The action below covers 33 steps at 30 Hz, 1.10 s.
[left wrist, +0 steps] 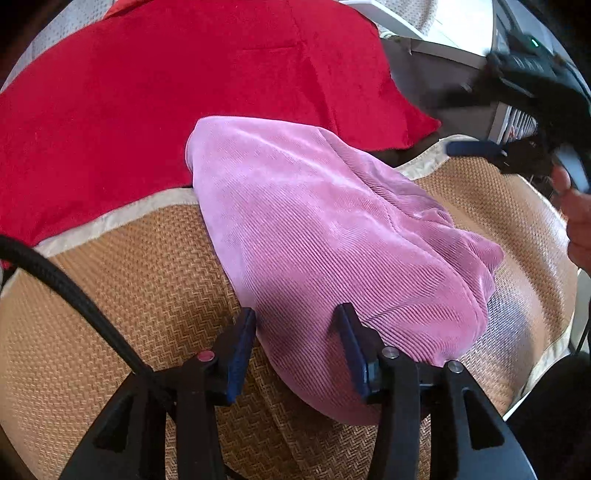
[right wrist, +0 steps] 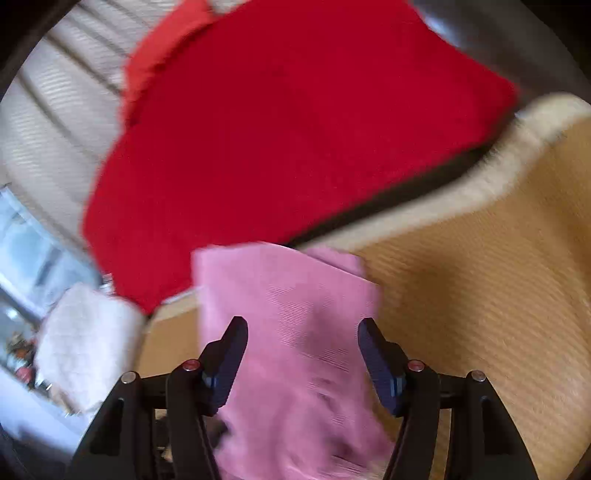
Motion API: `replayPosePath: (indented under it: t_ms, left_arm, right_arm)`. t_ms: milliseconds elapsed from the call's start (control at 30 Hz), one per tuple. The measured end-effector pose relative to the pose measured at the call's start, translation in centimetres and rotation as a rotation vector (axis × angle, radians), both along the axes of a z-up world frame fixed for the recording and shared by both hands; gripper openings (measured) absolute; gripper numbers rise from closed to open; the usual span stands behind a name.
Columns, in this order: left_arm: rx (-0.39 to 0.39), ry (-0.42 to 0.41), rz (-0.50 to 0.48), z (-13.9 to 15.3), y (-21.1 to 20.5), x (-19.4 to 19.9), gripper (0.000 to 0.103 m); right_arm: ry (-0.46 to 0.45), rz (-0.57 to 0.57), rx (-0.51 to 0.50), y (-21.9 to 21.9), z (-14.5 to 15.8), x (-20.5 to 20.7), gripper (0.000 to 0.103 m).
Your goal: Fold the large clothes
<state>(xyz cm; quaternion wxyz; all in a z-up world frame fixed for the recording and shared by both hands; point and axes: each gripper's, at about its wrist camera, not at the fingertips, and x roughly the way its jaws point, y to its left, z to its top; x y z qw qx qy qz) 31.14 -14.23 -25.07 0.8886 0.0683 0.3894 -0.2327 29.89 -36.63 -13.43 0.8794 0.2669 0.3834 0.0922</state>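
A pink ribbed garment [left wrist: 325, 236] lies folded in a compact bundle on a tan woven mat [left wrist: 140, 295]. My left gripper [left wrist: 299, 314] is open, its jaws straddling the bundle's near edge just above it. My right gripper [right wrist: 303, 325] is open and empty over the pink garment [right wrist: 295, 332]; in the left wrist view it shows at the upper right [left wrist: 465, 147], raised off the mat. A red garment [left wrist: 184, 92] lies spread behind the pink one, and shows in the right wrist view [right wrist: 288, 129].
The mat has a cream border [left wrist: 110, 218] and shows in the right wrist view [right wrist: 480, 295]. A white fluffy cloth [right wrist: 85, 332] lies at the left. A black cable [left wrist: 74, 295] crosses the lower left. White furniture [left wrist: 424, 26] stands at the back.
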Motion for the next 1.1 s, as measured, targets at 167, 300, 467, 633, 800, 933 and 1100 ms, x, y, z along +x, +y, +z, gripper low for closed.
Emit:
replayPosePath:
  t_ms: [167, 300, 467, 633, 800, 933, 1100]
  left_arm:
    - [0.022, -0.020, -0.007, -0.1, -0.5, 0.1, 0.048]
    - [0.025, -0.026, -0.009, 0.1, 0.4, -0.5, 0.048]
    - [-0.026, 0.001, 0.005, 0.1, 1.4, -0.2, 0.055]
    - [-0.063, 0.038, 0.024, -0.5, 1.5, 0.1, 0.060]
    - [-0.057, 0.028, 0.011, -0.6, 1.4, 0.0, 0.060]
    - [-0.057, 0.025, 0.023, -0.5, 1.9, 0.4, 0.060]
    - [-0.104, 0.082, 0.011, -0.4, 3.1, 1.5, 0.067]
  right_arm:
    - [0.075, 0.140, -0.063, 4.7, -1.5, 6.0, 0.047]
    - [0.271, 0.145, -0.083, 5.8, -7.7, 12.1, 0.044]
    - [0.296, 0.158, -0.072, 5.7, -7.7, 13.3, 0.042]
    - [0.170, 0.206, -0.022, 6.1, -3.4, 12.4, 0.044]
    - [0.167, 0.309, -0.039, 9.2, -2.8, 14.7, 0.044]
    - [0.282, 0.287, -0.094, 9.4, -7.4, 17.7, 0.043]
    - [0.256, 0.260, -0.028, 7.5, -6.9, 16.5, 0.043]
